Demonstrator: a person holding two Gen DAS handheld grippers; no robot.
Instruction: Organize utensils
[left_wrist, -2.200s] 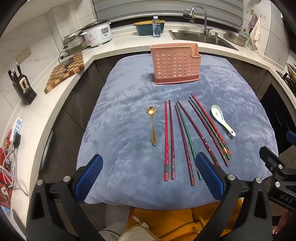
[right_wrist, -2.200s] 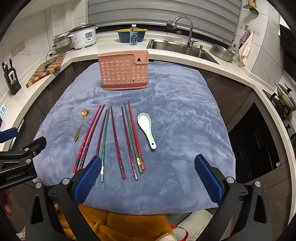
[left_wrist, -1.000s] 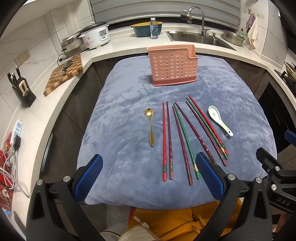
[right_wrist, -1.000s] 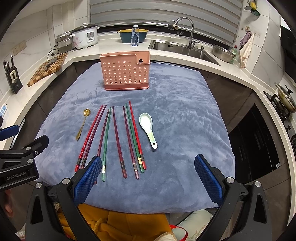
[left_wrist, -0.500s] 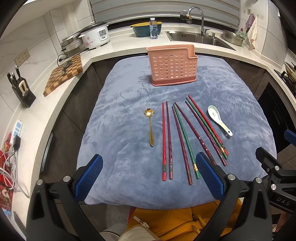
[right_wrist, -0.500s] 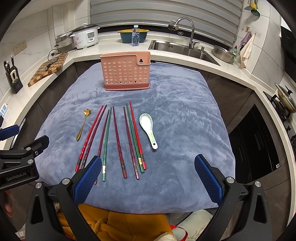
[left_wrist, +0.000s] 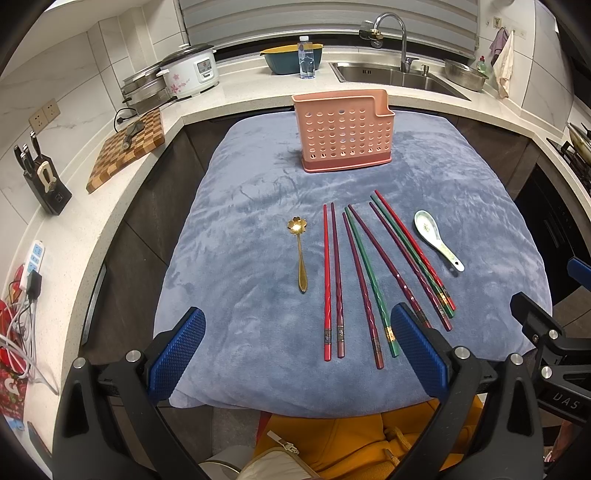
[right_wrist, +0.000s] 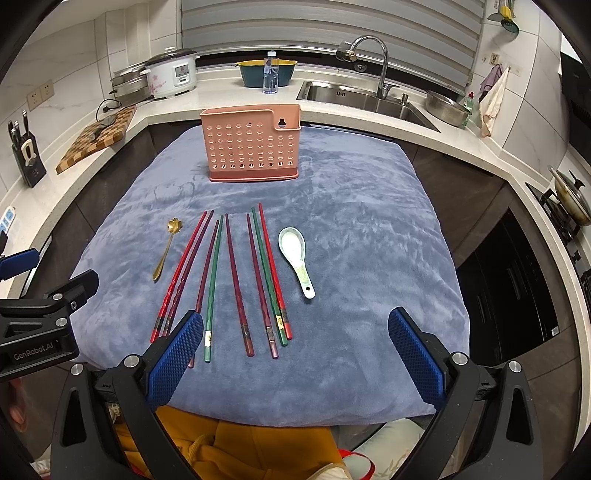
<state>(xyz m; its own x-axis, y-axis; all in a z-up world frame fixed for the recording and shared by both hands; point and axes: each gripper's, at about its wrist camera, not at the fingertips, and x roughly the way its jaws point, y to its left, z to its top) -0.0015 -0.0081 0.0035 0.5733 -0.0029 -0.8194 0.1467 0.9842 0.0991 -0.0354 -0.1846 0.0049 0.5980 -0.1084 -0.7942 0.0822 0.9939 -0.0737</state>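
A pink perforated utensil holder (left_wrist: 344, 136) (right_wrist: 252, 144) stands upright at the far side of a blue-grey cloth (left_wrist: 258, 206) (right_wrist: 369, 221). Several red, maroon and green chopsticks (left_wrist: 364, 273) (right_wrist: 236, 280) lie side by side in front of it. A gold flower-bowl spoon (left_wrist: 300, 254) (right_wrist: 167, 248) lies to their left, a white ceramic spoon (left_wrist: 436, 240) (right_wrist: 296, 258) to their right. My left gripper (left_wrist: 297, 350) is open and empty, above the cloth's near edge. My right gripper (right_wrist: 295, 350) is open and empty there too.
A white counter wraps around with a rice cooker (left_wrist: 190, 72), a checkered cutting board (left_wrist: 127, 147), a knife block (left_wrist: 40, 181), a bowl and bottle (left_wrist: 306, 59), and a sink (right_wrist: 364, 98). A stove with a pot (right_wrist: 570, 199) is at right.
Both grippers have drawn back and risen slightly, so the utensils sit a little farther away. Nothing on the cloth has moved.
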